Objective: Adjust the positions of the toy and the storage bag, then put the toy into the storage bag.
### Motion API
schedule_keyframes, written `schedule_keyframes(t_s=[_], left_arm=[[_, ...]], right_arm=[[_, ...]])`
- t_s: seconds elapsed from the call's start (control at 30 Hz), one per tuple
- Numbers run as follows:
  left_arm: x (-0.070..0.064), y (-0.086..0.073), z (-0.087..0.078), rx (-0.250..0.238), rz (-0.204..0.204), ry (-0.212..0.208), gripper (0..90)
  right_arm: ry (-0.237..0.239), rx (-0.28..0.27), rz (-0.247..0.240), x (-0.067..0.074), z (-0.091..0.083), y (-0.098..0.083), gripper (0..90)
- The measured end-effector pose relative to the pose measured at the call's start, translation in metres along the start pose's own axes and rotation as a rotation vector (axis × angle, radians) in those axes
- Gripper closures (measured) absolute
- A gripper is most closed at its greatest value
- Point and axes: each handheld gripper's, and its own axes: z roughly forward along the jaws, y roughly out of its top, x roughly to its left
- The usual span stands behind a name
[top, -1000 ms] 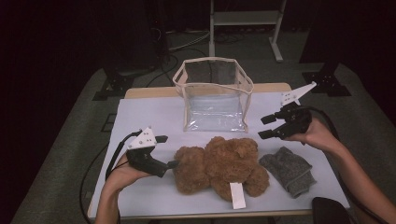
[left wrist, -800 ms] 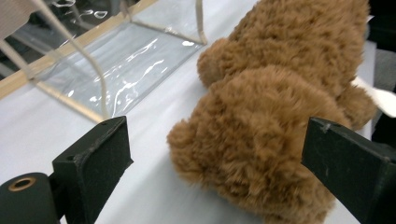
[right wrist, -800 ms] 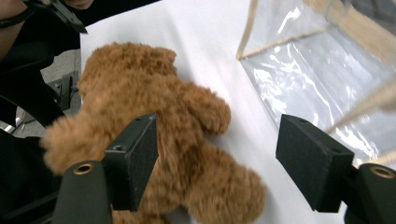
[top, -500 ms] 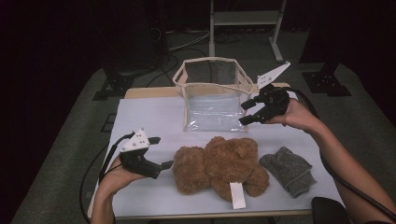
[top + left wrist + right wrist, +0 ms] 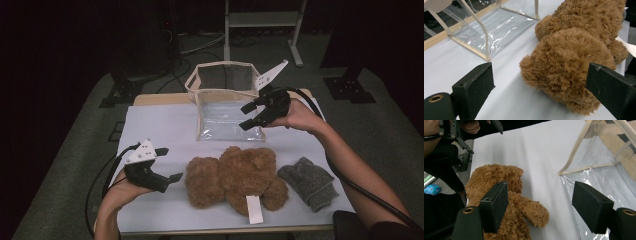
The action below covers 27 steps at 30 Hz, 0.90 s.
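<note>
**A:** Start at the left of the high view. What have you got?

**B:** My left gripper [image 5: 167, 164] sits lower left, over the white table cover [image 5: 160, 125], jaws apart with nothing between them. It points right, at the brown teddy bear [image 5: 235, 175], and stops just short of it. In the left gripper view the bear [image 5: 574, 57] fills the right half, lying between and beyond the two pads without touching either.

**A:** And the middle?

**B:** The bear lies at lower centre with a white tag [image 5: 254, 209] at its near edge. Above it, at upper centre, stands the clear bag [image 5: 222, 107] with beige trim, its top open.

**A:** The right side?

**B:** My right gripper [image 5: 248, 116] hangs at the bag's right front corner, raised off the cover, jaws apart and empty. Whether it touches the plastic I cannot tell. In the right gripper view the bag [image 5: 599, 170] is at right, the bear [image 5: 499, 185] at lower left. A grey knitted cloth [image 5: 309, 182] lies lower right, just beside the bear.
</note>
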Motion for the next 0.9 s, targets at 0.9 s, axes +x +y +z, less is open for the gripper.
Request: schedule_keyframes(t_s=[0.9], left_arm=[[0.004,-0.005,0.0,0.028,-0.007,0.027,7.0]], right_arm=[[0.011,0.064,-0.056,-0.013,0.016,0.04,28.6]])
